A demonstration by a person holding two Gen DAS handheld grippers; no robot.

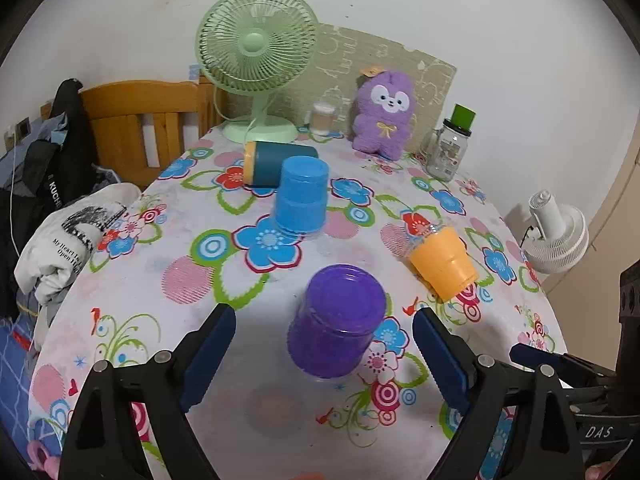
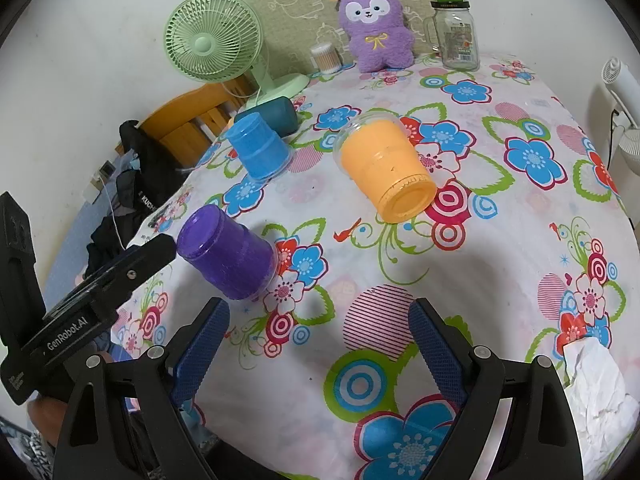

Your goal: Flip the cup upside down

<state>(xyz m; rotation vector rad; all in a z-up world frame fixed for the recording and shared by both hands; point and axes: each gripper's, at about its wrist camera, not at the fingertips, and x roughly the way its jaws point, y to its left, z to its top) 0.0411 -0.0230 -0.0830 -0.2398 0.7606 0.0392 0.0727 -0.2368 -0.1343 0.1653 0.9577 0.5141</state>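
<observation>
A purple cup (image 1: 336, 320) stands upside down on the floral tablecloth, just ahead of my open, empty left gripper (image 1: 324, 344); it also shows in the right wrist view (image 2: 228, 254). An orange cup (image 1: 444, 260) lies on its side to the right, its base toward the camera in the right wrist view (image 2: 386, 170). A blue cup (image 1: 302, 196) stands upside down farther back, also in the right wrist view (image 2: 258, 146). My right gripper (image 2: 320, 340) is open and empty above the cloth, short of the orange cup.
A dark teal cup with an orange lid (image 1: 276, 164) lies behind the blue cup. A green fan (image 1: 256, 56), purple plush (image 1: 384, 108), glass jar (image 1: 448, 148) and small cotton-swab tub (image 1: 322, 118) line the back. Crumpled tissue (image 2: 596, 392) lies at right. The table edge (image 1: 60, 312) drops off at left.
</observation>
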